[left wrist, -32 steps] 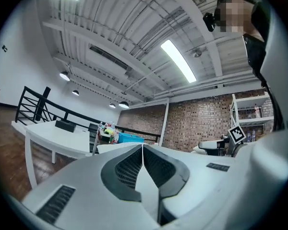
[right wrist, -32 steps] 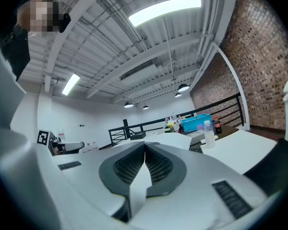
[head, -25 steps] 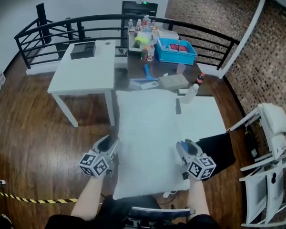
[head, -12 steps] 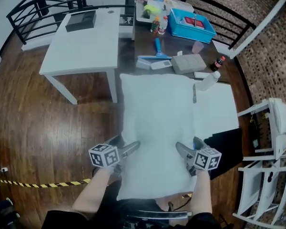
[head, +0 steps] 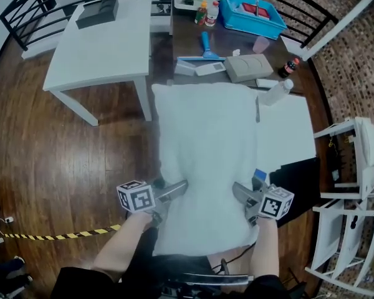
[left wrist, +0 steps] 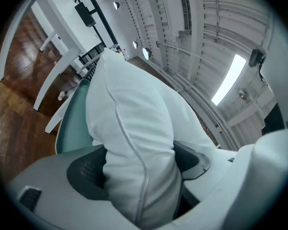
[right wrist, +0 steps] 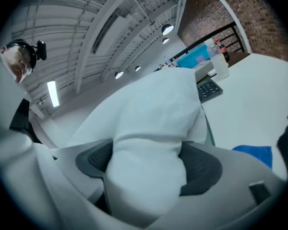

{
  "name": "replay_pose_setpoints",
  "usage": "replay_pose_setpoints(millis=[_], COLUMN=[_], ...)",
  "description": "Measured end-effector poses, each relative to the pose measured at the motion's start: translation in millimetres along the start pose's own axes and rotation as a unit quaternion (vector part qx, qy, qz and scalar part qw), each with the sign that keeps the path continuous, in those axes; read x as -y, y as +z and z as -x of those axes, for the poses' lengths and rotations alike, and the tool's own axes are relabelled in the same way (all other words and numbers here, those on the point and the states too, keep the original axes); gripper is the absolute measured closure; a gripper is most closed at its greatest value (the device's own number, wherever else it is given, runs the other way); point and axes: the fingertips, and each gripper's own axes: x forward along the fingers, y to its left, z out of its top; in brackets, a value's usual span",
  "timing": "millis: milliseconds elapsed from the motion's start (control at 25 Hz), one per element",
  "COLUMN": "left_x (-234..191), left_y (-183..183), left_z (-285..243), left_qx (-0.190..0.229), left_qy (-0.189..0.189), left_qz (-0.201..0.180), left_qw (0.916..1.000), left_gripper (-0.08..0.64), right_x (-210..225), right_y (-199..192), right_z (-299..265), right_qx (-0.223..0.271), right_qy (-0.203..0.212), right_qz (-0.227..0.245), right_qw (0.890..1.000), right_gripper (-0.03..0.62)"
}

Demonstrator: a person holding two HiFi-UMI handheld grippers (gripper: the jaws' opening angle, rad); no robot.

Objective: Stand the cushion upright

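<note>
Left gripper [head: 173,192] and right gripper [head: 242,197]: jaws wide, just been closing, pads each pinching a side edge of the white cushion [head: 206,142].

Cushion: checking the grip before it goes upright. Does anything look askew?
Nothing damaged. The cushion is not yet upright. The left tongs and right tongs, jaws just closing, each pinch a bulging fold at its near sides, so it bunches there.

White cushion [head: 206,154], white table [head: 106,48]; blue tray [head: 271,27], brown wooden floor [head: 62,154]; red-brown brick wall [head: 361,61]
</note>
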Motion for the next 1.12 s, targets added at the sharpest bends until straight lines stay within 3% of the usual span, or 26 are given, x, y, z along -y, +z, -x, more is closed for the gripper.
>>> replay_pose_setpoints(millis=[120,240,360,520,680,840,1120], left_x=[22.2,64.3,113.1,210.8,275.7,344.1,443.8], left_y=[5.1,4.4,-9.2,-63.0,-137.0,-212.8,-356.6], left_z=[9.9,31.7,59.8,91.1,86.5,57.6,-9.2], left_qx=[0.028,0.057,0.078,0.094,0.071,0.012,-0.142], left_qy=[-0.037,-0.065,-0.084,-0.135,-0.185,-0.250,-0.364], left_qz=[0.007,-0.006,-0.059,-0.149,-0.169,-0.175,-0.171], left_qw=[0.9989,0.9962,0.9917,0.9751,0.9655,0.9523,0.9046], left_gripper=[0.231,0.261,0.261,0.256,0.255,0.255,0.255], right_x=[-34.0,-76.4,-116.6,-156.9,-166.1,-162.3,-153.1], right_y=[13.9,18.7,5.5,-29.3,-75.9,-122.8,-220.4], right_z=[9.5,42.5,92.3,174.8,272.6,382.0,554.6], right_qx=[0.041,0.089,0.126,0.170,0.222,0.290,0.415], right_qy=[0.068,0.122,0.149,0.157,0.127,0.059,-0.090], right_qz=[-0.021,-0.007,0.046,0.112,0.123,0.118,0.074], right_qw=[0.997,0.988,0.980,0.966,0.959,0.948,0.903], right_gripper=[0.215,0.229,0.229,0.229,0.229,0.229,0.229])
